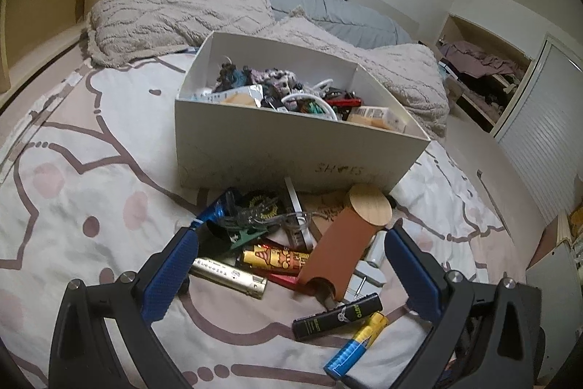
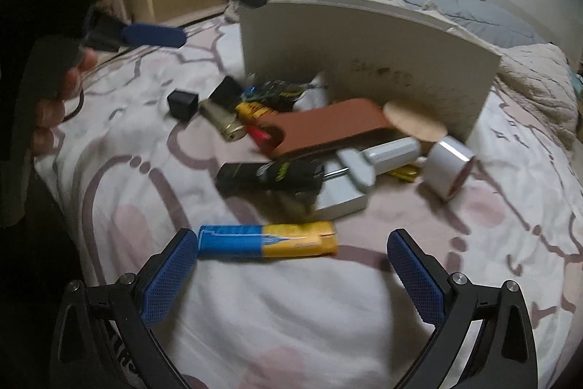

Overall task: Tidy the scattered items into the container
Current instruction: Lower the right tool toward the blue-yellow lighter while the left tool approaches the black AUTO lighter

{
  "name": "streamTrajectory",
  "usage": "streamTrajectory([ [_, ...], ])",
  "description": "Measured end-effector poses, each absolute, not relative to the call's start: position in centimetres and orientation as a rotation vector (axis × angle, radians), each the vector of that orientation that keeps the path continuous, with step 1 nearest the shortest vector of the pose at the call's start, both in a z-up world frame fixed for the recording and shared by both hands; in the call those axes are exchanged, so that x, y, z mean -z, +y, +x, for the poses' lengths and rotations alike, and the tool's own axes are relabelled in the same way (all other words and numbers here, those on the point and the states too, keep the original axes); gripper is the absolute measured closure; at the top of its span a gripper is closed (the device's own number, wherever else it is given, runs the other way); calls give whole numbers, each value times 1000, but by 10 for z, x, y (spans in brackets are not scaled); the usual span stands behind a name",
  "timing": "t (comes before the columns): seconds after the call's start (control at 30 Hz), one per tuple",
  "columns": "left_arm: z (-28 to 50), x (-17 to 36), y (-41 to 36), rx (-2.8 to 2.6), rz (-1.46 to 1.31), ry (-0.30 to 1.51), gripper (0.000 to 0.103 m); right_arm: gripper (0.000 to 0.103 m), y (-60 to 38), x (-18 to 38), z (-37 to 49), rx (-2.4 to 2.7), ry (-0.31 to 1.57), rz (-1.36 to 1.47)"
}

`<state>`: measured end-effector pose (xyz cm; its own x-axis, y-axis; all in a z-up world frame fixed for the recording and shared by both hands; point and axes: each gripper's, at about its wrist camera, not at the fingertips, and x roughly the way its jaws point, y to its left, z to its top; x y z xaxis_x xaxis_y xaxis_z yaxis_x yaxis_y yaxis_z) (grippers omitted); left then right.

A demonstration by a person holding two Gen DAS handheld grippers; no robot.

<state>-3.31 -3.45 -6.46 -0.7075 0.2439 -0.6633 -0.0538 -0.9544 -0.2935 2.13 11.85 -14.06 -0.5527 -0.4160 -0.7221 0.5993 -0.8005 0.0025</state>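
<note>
A white cardboard box [image 1: 291, 148] holding several small items stands on the bed. In front of it lies a scatter: a brown leather case [image 1: 339, 254] with a round wooden end, a silver lighter [image 1: 229, 276], a yellow printed lighter [image 1: 277, 257], a black lighter [image 1: 339, 316] and a blue-and-yellow lighter [image 1: 357, 345]. My left gripper [image 1: 291, 239] is open, its fingers straddling the pile just above it. My right gripper [image 2: 290, 239] is open low over the sheet. The blue-and-yellow lighter [image 2: 266, 240] lies between its fingertips, its blue end by the left fingertip [image 2: 182, 243].
A patterned sheet [image 1: 91, 170] covers the bed, with a beige blanket [image 1: 175, 13] and grey pillow behind the box. A white roll [image 2: 448, 166], a small black cube [image 2: 182, 102] and a white plug [image 2: 386, 154] also lie in the scatter. A hand [image 2: 54, 97] holds the left gripper at upper left.
</note>
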Motion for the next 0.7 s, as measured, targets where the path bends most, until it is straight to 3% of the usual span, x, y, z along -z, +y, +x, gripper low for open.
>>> streamTrajectory([
  [0.2,-36,73,-32,-2719,-1162,-386,0,0,112,150,20,2362,375,987],
  [0.7,-38,84,-17,-2675,-1210,-324,0,0,165,151,-6,2602,211,1054],
])
